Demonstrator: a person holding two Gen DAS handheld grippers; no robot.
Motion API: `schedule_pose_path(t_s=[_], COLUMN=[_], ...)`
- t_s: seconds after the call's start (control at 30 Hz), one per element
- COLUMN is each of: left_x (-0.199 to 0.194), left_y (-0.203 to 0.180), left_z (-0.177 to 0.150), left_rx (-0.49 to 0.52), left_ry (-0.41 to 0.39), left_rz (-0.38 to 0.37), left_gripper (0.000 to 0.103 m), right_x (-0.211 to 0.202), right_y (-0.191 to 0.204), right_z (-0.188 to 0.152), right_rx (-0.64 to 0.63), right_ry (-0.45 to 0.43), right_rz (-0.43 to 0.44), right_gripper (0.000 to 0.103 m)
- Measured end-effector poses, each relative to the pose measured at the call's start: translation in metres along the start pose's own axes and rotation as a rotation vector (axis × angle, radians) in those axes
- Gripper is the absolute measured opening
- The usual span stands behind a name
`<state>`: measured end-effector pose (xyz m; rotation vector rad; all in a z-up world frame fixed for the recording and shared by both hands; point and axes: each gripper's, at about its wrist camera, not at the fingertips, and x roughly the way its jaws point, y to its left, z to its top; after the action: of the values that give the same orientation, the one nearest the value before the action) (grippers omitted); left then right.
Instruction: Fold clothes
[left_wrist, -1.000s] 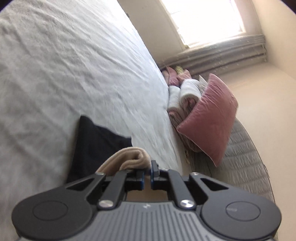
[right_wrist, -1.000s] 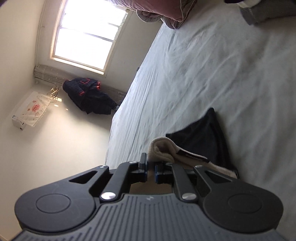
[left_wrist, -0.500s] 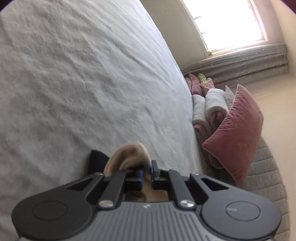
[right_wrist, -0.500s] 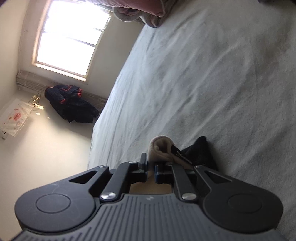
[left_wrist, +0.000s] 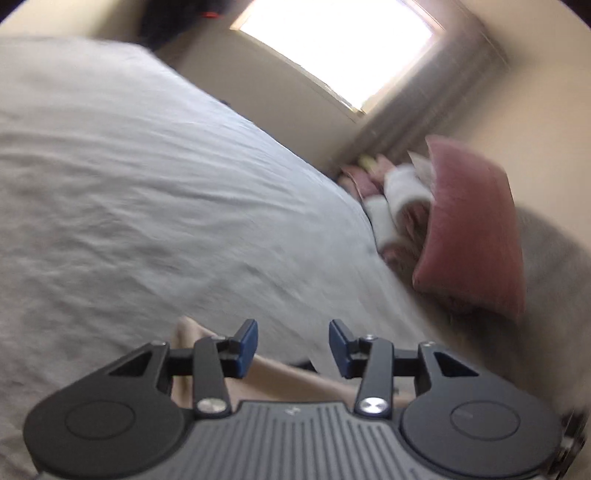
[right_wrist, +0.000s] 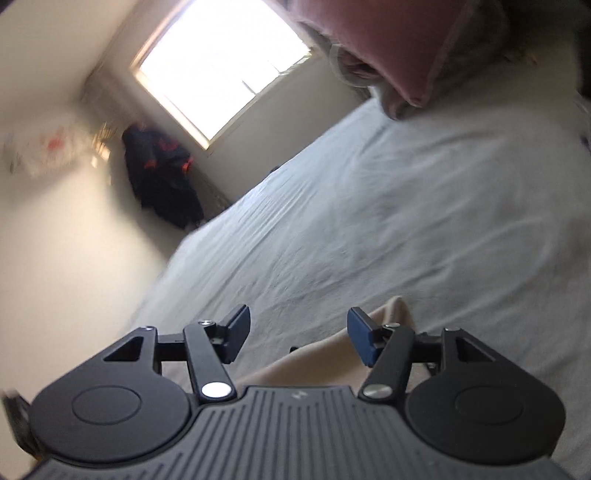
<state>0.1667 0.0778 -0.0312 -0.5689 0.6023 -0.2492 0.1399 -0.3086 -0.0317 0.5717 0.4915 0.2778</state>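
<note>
Both grippers wide, beige garment lying loose on the bed under them.

The beige garment lies on the sheet just beneath my left gripper and right gripper; both stand wide apart, gripping nothing. I judge it's between folds or laid down finished; too little shows to tell which, so I'd check its shape before gripping any edge. Around it the grey sheet runs wrinkled to a pink pillow; bright window, dark jacket beyond. Both views are blurred.
</note>
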Motion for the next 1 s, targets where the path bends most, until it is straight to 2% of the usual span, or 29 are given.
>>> schedule_pose_path(t_s=[0.17, 0.23, 0.27, 0.33, 0.37, 0.47, 0.53, 0.6, 0.63, 0.73, 0.9, 1.0], left_x=[0.024, 0.027, 0.027, 0.020, 0.016, 0.001, -0.010, -0.024, -0.031, -0.048, -0.075, -0.082], left_y=[-0.028, -0.024, -0.021, -0.013, -0.009, 0.009, 0.022, 0.029, 0.031, 0.036, 0.043, 0.042], left_z=[-0.031, -0.039, -0.041, -0.035, -0.032, -0.017, -0.010, -0.005, -0.004, -0.001, 0.004, 0.000], left_rx=[0.184, 0.259, 0.287, 0.299, 0.303, 0.287, 0.256, 0.229, 0.212, 0.135, 0.007, -0.061], left_ry=[0.060, 0.029, 0.015, -0.005, -0.016, -0.045, -0.038, -0.047, -0.050, -0.016, 0.041, 0.114], left_rz=[0.051, 0.093, 0.111, 0.136, 0.153, 0.240, 0.244, 0.303, 0.330, 0.297, 0.240, 0.209], left_gripper=[0.044, 0.039, 0.036, 0.030, 0.031, 0.031, 0.030, 0.050, 0.054, 0.055, 0.059, 0.060], right_x=[0.033, 0.042, 0.044, 0.045, 0.042, 0.035, 0.031, 0.026, 0.022, 0.009, -0.012, -0.027], right_y=[0.034, 0.026, 0.020, 0.009, 0.005, -0.002, -0.003, 0.000, 0.003, 0.009, 0.011, 0.010], right_z=[-0.027, -0.035, -0.038, -0.038, -0.035, -0.028, -0.026, -0.024, -0.022, -0.018, -0.010, -0.007], right_rx=[-0.272, -0.318, -0.339, -0.370, -0.365, -0.370, -0.386, -0.385, -0.380, -0.365, -0.324, -0.291], right_ry=[0.080, 0.102, 0.104, 0.089, 0.083, 0.078, 0.085, 0.080, 0.073, 0.053, 0.066, 0.072], right_rz=[-0.114, -0.179, -0.206, -0.244, -0.254, -0.288, -0.294, -0.301, -0.306, -0.323, -0.312, -0.316], right_gripper=[0.062, 0.062, 0.058, 0.056, 0.055, 0.055, 0.054, 0.054, 0.056, 0.063, 0.065, 0.067])
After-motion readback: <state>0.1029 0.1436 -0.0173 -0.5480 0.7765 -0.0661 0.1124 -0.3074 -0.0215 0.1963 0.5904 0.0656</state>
